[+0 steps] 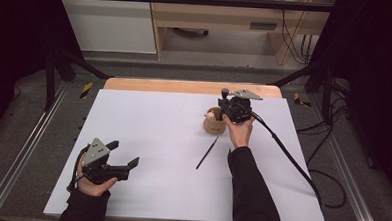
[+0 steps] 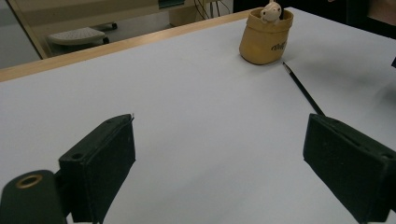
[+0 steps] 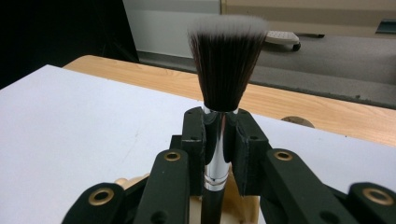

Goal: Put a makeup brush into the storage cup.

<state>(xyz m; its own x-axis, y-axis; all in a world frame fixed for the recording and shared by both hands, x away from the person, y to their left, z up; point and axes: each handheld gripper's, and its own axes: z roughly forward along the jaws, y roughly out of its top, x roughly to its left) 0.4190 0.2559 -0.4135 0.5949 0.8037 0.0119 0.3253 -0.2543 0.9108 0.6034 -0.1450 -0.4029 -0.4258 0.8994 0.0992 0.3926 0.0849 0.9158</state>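
My right gripper (image 1: 230, 106) hangs over a tan cup (image 1: 214, 123) at the table's far right. It is shut on the silver ferrule of a makeup brush (image 3: 227, 70), which stands upright with its dark, white-tipped bristles on top. The brush's lower handle drops toward the cup (image 3: 236, 207) below the jaws. My right gripper (image 3: 222, 135) has the ferrule pinched between both pads. A small white figure (image 2: 271, 11) sits in the cup (image 2: 265, 42). A thin black pencil-like stick (image 1: 207, 152) lies on the white sheet near the cup. My left gripper (image 1: 124, 154) rests low at the near left, jaws wide open and holding nothing.
The white sheet (image 1: 162, 139) covers a wooden table whose far edge (image 1: 185, 86) shows behind it. A black cable (image 1: 287, 154) trails from the right gripper off the table's right side. Metal frame rails run along both sides, and a wooden cabinet (image 1: 223, 16) stands beyond.
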